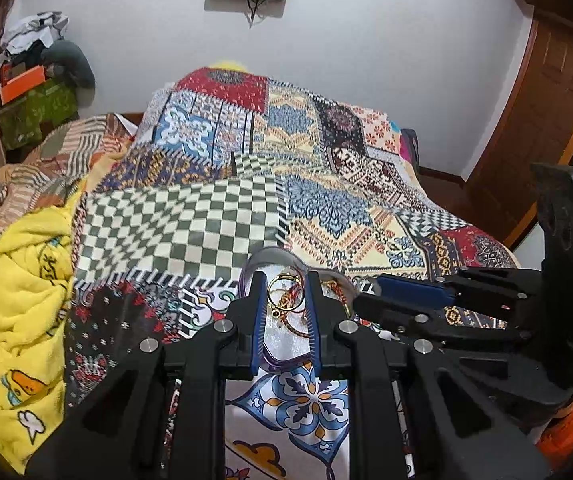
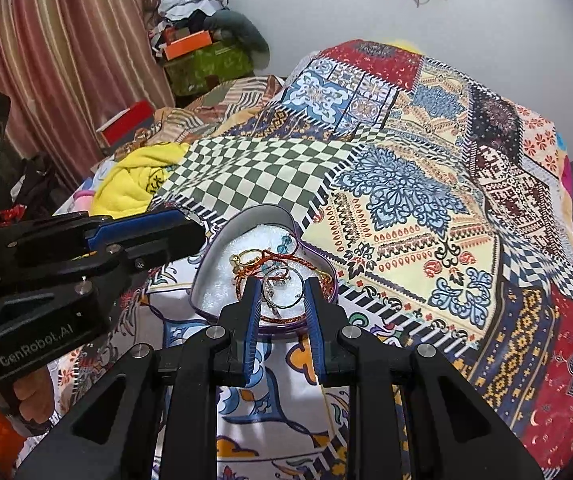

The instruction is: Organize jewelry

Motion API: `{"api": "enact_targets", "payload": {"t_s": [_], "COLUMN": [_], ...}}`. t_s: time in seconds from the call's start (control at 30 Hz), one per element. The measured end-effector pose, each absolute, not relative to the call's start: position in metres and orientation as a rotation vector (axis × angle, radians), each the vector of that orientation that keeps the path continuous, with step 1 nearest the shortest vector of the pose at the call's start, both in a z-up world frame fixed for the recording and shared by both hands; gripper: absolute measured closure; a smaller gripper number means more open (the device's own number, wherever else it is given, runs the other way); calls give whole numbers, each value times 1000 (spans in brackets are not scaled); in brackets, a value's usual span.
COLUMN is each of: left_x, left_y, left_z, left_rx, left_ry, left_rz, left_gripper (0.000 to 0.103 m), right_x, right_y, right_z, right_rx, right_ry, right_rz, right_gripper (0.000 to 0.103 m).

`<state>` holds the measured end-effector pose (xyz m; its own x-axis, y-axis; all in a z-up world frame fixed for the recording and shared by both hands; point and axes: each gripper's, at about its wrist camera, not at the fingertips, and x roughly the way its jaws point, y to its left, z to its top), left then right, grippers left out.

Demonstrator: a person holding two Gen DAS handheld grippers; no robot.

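Observation:
A heart-shaped purple-rimmed box (image 2: 222, 240) with white padding sits on the patterned bedspread. In it lie a gold ring (image 2: 242, 258), red cords (image 2: 286, 258), teal beads (image 2: 284, 242) and a silver hoop (image 2: 282, 286). My right gripper (image 2: 282, 284) is open, its fingers either side of the silver hoop. My left gripper (image 1: 284, 278) is open over the same box (image 1: 282, 340), astride a gold hoop (image 1: 282, 290) and red cords (image 1: 294, 312). Each gripper shows in the other's view: the right one in the left wrist view (image 1: 366, 296), the left one in the right wrist view (image 2: 190, 228).
The patchwork bedspread (image 2: 406, 184) covers the bed. A yellow towel (image 1: 26, 280) lies at the left. Boxes and clothes (image 2: 202, 48) are stacked by the striped curtain (image 2: 66, 40). A wooden door (image 1: 546, 120) stands at the right.

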<state>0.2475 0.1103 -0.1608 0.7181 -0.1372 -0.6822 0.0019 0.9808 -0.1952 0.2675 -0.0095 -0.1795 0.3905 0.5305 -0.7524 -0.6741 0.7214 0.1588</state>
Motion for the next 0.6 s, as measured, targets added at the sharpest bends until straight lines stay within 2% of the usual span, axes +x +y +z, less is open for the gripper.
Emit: {"api": "enact_targets", "payload": {"t_s": [0.6], "left_x": [279], "left_y": [115], "left_z": [-190], "left_rx": [-210], "left_ry": [831], "left_rz": [-105], "left_gripper": [86], "right_x": [293], "right_y": [2], "right_z": [-201], "right_rx": [-187], "right_ry": [953], "right_rz": [791], "right_gripper": [83]}}
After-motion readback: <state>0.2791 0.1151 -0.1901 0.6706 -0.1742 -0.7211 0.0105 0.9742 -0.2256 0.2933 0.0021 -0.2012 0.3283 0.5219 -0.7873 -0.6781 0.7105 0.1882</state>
